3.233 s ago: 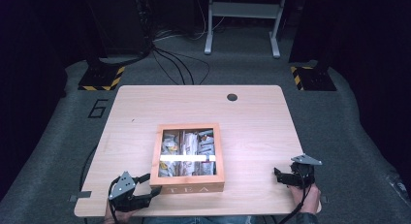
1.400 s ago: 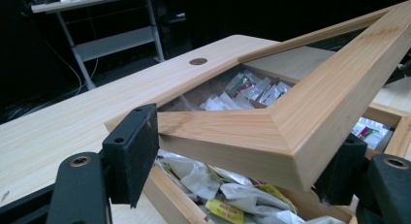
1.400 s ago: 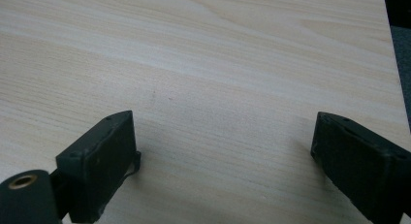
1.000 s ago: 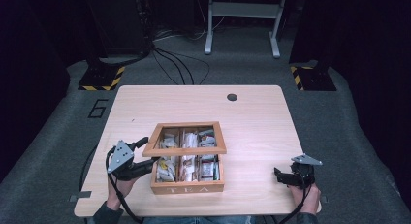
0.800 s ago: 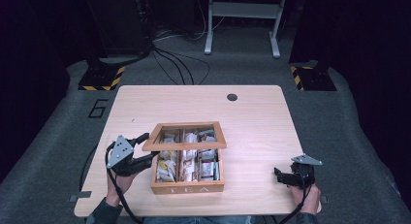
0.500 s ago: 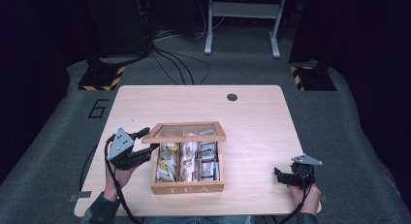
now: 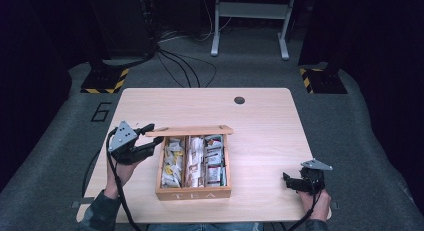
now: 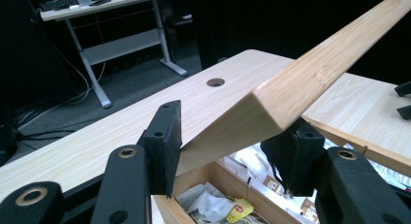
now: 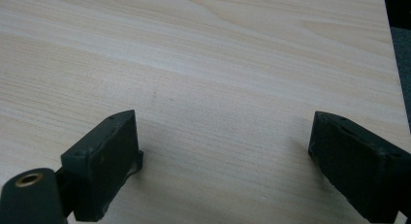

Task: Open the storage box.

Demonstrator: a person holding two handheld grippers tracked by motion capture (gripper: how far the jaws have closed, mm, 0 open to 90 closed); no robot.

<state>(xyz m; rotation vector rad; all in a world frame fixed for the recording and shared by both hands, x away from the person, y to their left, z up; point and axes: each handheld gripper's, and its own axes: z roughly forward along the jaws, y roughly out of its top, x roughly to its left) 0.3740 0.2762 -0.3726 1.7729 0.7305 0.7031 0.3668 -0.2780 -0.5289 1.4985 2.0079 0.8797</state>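
My left claw (image 7: 150, 136) pinches the near-left corner of the light wooden hinged lid (image 7: 190, 130) of the tea box, jaws just closed further onto it, one pad on each face of the wood; in the left gripper view the lid (image 8: 310, 73) slants up to the right between my pads (image 8: 165, 136). Lid is raised, seen almost edge-on from the high view, hinged at the far side of the rectangular wooden tea box (image 7: 192, 193), which sits left of centre on the pale wood table (image 7: 260, 126), lettering on its near wall. Three compartments are exposed, packed with paper tea bag sachets (image 7: 195, 161), white, yellow and darker ones. My right claw (image 7: 289, 181) rests at the table's near-right corner, well apart from the box, jaws spread wide with bare table (image 9: 218, 64) between them, holding nothing.
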